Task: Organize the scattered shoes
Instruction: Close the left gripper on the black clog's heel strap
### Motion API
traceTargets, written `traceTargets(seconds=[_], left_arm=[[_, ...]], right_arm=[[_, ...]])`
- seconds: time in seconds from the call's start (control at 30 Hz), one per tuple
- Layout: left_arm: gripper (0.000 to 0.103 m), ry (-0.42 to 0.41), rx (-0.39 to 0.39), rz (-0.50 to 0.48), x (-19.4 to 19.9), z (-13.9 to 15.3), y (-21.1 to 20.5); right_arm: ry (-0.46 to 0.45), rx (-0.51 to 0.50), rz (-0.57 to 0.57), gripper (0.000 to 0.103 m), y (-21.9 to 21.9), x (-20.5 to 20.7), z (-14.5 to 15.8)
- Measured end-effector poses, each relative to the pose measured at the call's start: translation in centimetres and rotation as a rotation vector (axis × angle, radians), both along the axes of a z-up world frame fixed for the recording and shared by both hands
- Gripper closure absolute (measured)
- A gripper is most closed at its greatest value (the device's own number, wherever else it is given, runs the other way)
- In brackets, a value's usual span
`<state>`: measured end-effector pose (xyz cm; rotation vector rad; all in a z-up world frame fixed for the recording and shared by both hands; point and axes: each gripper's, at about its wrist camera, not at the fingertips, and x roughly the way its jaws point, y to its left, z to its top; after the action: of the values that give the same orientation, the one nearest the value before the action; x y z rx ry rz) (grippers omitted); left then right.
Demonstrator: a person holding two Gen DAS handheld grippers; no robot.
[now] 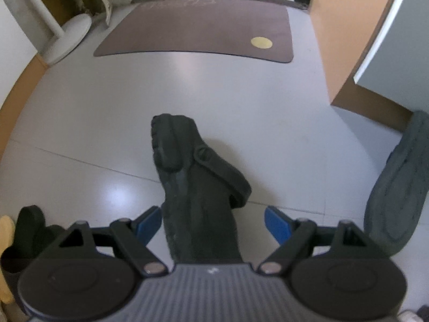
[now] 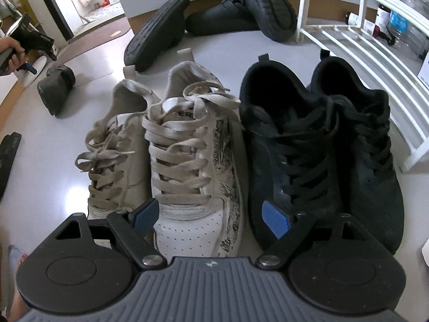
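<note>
Glossy pale floor (image 1: 107, 123), brown doormat (image 1: 193, 26) at a doorway ahead in the left wrist view. Left gripper (image 1: 213, 224) is spread wide, blue pads apart, hovering over a black clog (image 1: 193, 182) that lies tipped on its side with sole partly showing; pads flank it, contact unclear. Another dark sole-up shoe (image 1: 396, 201) lies at right edge. Right gripper (image 2: 211, 218) is also wide open, holding nothing, over the toe of a white sneaker (image 2: 193, 161). Its mate (image 2: 115, 155) sits just beside on the left, laces loose. Pair of black sneakers (image 2: 321, 155) lined up touching on the right, next to a white wire rack (image 2: 362, 53). Behind them, more black clogs (image 2: 241, 13) scattered, some sole-up, near the wall. Far left of the right wrist view: a hand (image 2: 10, 53) holding the other gripper above the same tipped clog.
</note>
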<state>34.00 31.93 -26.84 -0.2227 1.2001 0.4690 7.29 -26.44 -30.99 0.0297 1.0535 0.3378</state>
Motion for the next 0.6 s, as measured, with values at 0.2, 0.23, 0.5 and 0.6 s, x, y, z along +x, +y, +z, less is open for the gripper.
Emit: traceTargets(seconds=[0.2, 0.23, 0.5, 0.6], left_arm=[[0.033, 0.056, 0.057, -0.027, 1.2, -1.4, 0.2], [0.033, 0.058, 0.059, -0.030, 1.4, -1.6, 0.2], [0.028, 0.106, 0.154, -0.082, 3.2, -3.5, -1.4], [0.025, 0.148, 0.206, -0.092, 3.6, -4.4, -1.6]], right_arm=[[0.008, -0.013, 0.017, 0.015, -0.1, 0.0, -0.3], [0.011, -0.016, 0.018, 0.015, -0.2, 0.0, -0.4], [0.032, -0.042, 0.029, 0.015, -0.5, 0.0, -1.1], [0.045, -0.049, 0.031, 0.015, -0.7, -0.2, -1.5]])
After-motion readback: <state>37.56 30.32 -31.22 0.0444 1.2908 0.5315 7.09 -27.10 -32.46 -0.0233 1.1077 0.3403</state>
